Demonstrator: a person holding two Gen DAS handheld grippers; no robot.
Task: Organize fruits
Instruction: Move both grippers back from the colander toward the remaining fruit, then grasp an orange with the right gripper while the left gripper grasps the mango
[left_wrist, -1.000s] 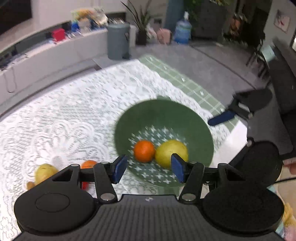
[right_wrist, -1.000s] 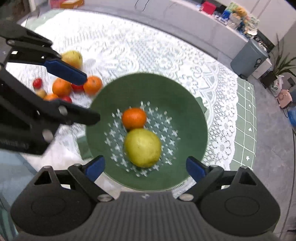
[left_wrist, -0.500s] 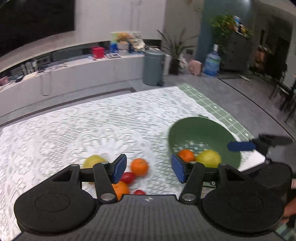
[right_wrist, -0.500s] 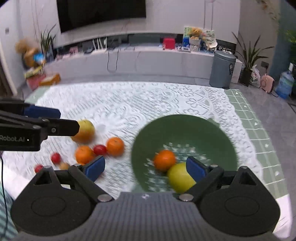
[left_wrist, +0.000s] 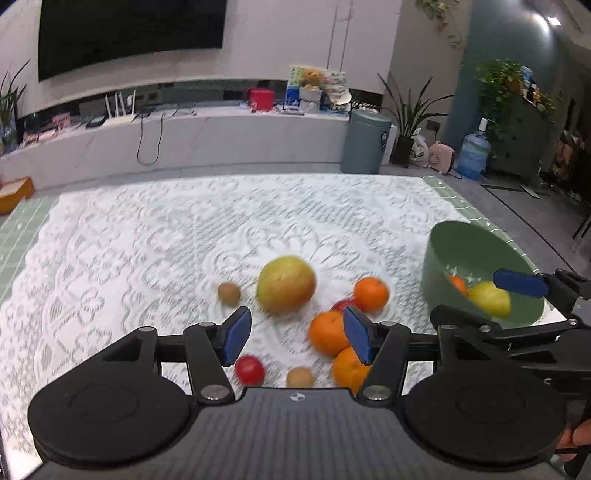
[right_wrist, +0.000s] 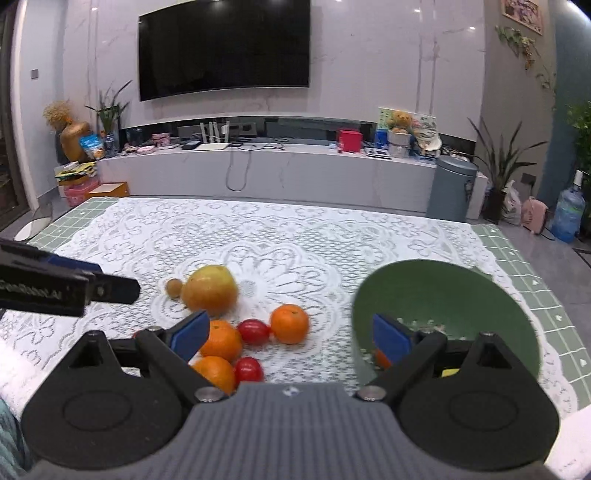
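Your left hand-held gripper (left_wrist: 297, 336) is opening its jaws with nothing gripped; round orange fruits (left_wrist: 328, 338) and a large yellow-green pear (left_wrist: 286, 284) lie just ahead. Your right hand-held gripper (right_wrist: 291, 338) stands spread and empty, the deep green plastic bowl (right_wrist: 461, 295) at its right finger.

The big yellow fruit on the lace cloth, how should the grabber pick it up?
Probably grip the yellow fruit across its widest middle, from above. It is round, the brown fruit crowds one side, and the left tool, jaws opening, may need to spread wider.
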